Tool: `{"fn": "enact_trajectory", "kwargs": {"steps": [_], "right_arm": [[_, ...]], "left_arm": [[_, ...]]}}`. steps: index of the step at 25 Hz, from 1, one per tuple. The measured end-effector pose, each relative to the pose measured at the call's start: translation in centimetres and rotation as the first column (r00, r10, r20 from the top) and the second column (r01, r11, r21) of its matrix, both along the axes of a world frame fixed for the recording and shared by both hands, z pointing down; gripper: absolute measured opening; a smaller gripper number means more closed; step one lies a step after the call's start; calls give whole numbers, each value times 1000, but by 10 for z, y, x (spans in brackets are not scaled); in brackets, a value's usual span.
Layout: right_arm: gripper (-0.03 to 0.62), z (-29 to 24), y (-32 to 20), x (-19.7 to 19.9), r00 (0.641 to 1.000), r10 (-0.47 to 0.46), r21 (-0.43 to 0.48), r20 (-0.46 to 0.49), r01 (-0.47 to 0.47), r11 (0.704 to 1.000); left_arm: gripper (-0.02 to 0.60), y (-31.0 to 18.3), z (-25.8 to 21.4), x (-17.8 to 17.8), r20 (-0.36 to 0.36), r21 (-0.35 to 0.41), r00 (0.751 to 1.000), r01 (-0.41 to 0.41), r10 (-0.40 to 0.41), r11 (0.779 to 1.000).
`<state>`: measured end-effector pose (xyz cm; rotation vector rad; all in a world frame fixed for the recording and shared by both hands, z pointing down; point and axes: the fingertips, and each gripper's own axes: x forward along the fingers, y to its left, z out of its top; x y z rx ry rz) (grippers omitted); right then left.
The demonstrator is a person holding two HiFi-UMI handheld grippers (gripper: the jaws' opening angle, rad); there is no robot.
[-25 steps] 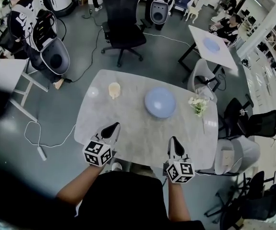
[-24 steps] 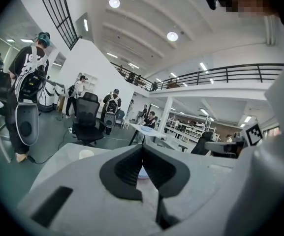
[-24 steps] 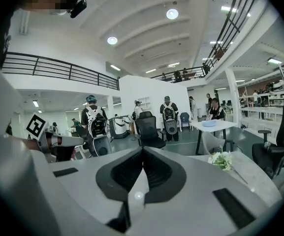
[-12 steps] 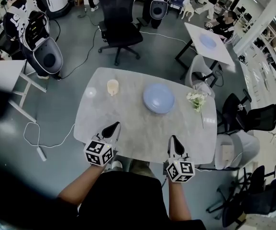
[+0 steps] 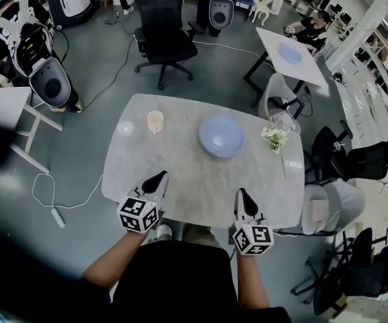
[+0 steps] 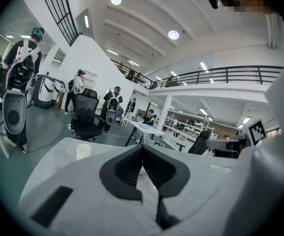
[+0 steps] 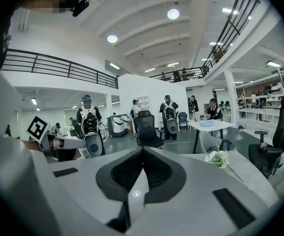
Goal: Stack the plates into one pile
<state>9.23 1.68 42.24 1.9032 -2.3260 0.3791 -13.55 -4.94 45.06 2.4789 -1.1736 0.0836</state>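
A pale blue pile of plates [image 5: 220, 136] sits on the grey marble table [image 5: 187, 173], right of its middle toward the far side. My left gripper [image 5: 157, 178] hovers over the near left edge, jaws shut with nothing between them. My right gripper [image 5: 243, 195] hovers over the near right edge, also shut and empty. Both point toward the far side, well short of the plates. In the left gripper view [image 6: 142, 146] the closed jaws hide most of the plates. In the right gripper view [image 7: 142, 150] the jaws meet at the tips.
A cream cup [image 5: 154, 120] stands at the far left of the table and a small bunch of white flowers [image 5: 275, 138] at the far right. A black office chair [image 5: 159, 29] stands beyond the table. Another table with a blue plate [image 5: 289, 52] is farther back right. People stand around the room.
Both grippers stay where they were, shut. The head view has shifted slightly, so the table and plates sit a little higher and further left in the picture.
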Motion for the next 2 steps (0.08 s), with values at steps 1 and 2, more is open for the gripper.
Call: {"fn": "enact_trajectory", "kwargs": {"steps": [1, 2], "right_arm": [[12, 0, -3, -1, 1000, -3, -1, 1, 3, 1000], [12, 0, -7, -1, 1000, -6, -2, 1, 6, 1000]], "left_arm": [[17, -4, 0, 0, 0, 0, 1000, 1, -1, 1000], [17, -8, 0, 1, -1, 0, 1000, 1, -1, 1000]]}}
